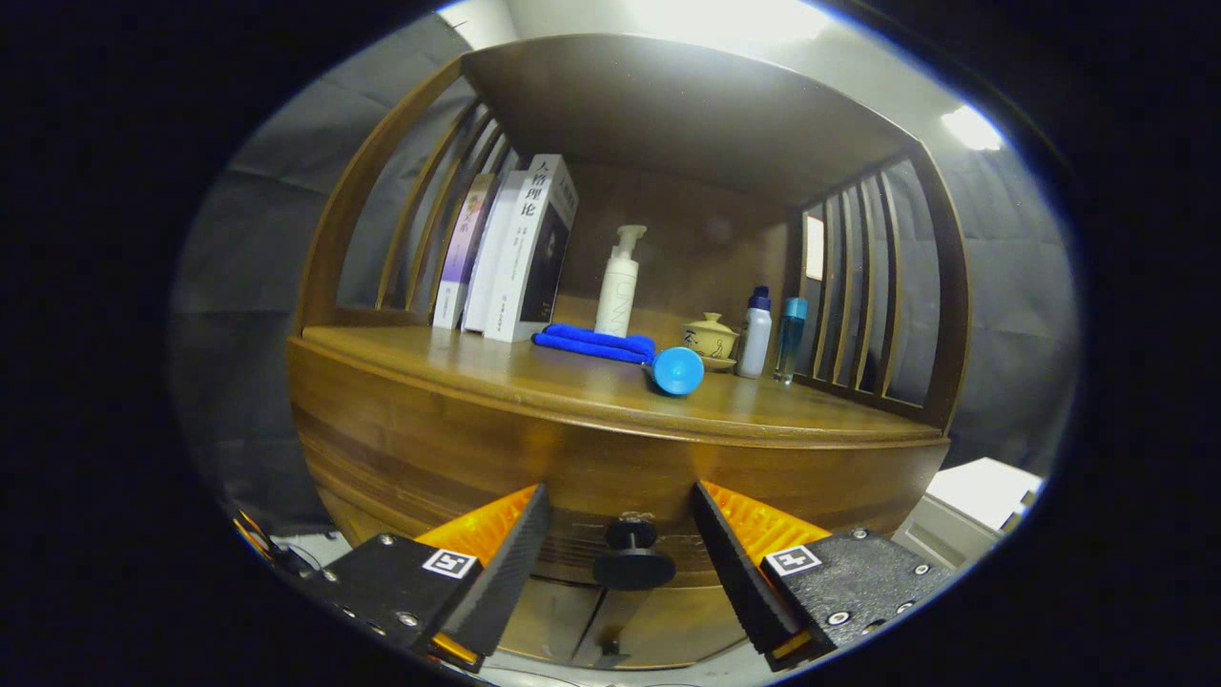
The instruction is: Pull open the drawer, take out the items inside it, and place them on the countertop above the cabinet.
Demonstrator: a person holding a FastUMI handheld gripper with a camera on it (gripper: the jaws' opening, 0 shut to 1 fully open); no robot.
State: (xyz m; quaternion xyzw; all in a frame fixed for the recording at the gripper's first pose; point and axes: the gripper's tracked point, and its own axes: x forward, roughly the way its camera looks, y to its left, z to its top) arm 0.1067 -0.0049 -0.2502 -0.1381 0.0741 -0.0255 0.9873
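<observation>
A wooden cabinet [610, 448] with a slatted shelf bay carries on its countertop [534, 377], from ten o'clock round to two o'clock of the fingers, standing books [520, 253], a folded blue cloth [596, 343], a white pump bottle [618, 286], a lidded tea bowl [711, 336] and two small bottles [768, 334]. The drawer [610, 477] below sits closed, and it likely slides stiffly, being solid wood. Its round dark knob [632, 555], a rigid and probably smooth hold best pinched across the stem, lies at twelve o'clock between the widely parted fingers of the gripper [620, 530], which touch nothing.
</observation>
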